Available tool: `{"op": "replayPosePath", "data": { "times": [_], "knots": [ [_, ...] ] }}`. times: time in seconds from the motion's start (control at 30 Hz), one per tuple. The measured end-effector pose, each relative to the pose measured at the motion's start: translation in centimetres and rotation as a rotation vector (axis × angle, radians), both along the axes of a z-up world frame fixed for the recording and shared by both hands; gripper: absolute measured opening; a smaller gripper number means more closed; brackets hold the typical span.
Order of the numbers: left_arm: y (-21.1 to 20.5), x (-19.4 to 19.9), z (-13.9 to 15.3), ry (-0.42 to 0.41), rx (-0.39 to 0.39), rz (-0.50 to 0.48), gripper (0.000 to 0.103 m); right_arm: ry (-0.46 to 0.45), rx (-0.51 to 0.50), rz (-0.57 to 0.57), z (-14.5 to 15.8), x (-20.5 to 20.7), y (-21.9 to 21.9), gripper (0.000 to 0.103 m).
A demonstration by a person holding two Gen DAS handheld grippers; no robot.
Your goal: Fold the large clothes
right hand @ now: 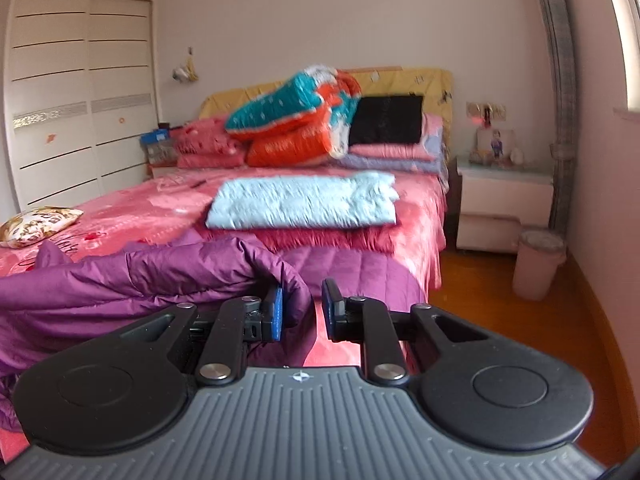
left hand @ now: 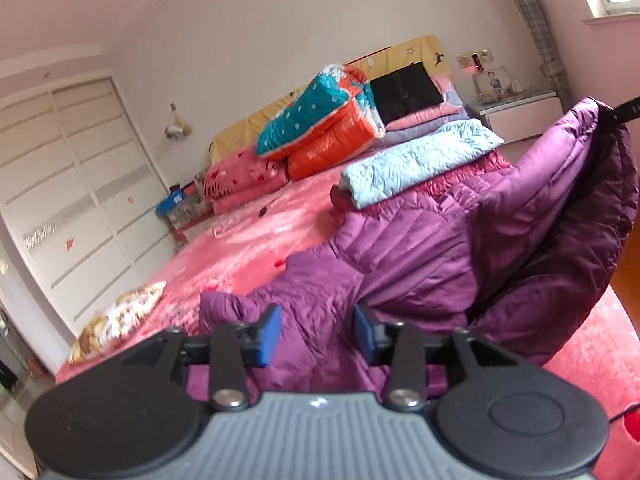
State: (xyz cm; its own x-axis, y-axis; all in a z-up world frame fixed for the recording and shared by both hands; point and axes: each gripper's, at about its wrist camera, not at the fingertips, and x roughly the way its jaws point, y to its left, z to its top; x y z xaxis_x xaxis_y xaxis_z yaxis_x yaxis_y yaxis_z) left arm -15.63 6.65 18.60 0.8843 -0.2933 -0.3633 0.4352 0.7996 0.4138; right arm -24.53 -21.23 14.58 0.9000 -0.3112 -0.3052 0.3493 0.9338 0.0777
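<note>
A large purple quilted jacket [left hand: 400, 264] lies spread on the pink bed [left hand: 256, 240]. In the left wrist view its right side stands lifted in a tall fold [left hand: 560, 208], the darker lining showing, with a black bar [left hand: 628, 109] at the top edge. My left gripper [left hand: 317, 335] hovers over the jacket's near part, open, with nothing between its blue pads. In the right wrist view my right gripper [right hand: 303, 314] is shut on a thick fold of the purple jacket [right hand: 160, 280], which trails off to the left.
A folded light-blue blanket [right hand: 300, 204] lies mid-bed on a red fluffy cover. Stacked quilts and pillows [right hand: 296, 128] line the headboard. A patterned cushion [right hand: 38, 224] sits left. A nightstand [right hand: 504, 204] and a pink bin [right hand: 538, 264] stand on the wooden floor at the right. Wardrobe doors [right hand: 80, 100] fill the left wall.
</note>
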Motion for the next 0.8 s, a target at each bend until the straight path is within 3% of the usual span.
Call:
{"op": "replayPosePath", "data": {
  "times": [0.2,0.37,0.6,0.73,0.8],
  "knots": [
    [0.0,-1.1,-2.0,0.048,-0.035,0.017,0.066,0.011,0.081,-0.031,-1.2,0.3,-1.3,0.023],
    [0.6,-2.4,-2.4,0.147,-0.052,-0.023,0.070,0.025,0.100,-0.050,-2.0,0.9,-1.9,0.023],
    [0.0,-4.5,-4.5,0.297,-0.004,-0.070,0.075,0.023,0.134,-0.066,-2.3,1.4,-2.3,0.023],
    [-0.5,-4.5,-6.8,0.339,0.041,-0.032,0.078,0.025,0.140,-0.067,-2.4,1.7,-2.5,0.023],
    [-0.8,-3.9,-7.7,0.323,0.059,0.008,0.078,0.027,0.147,-0.064,-2.6,1.7,-2.5,0.023]
  ]
}}
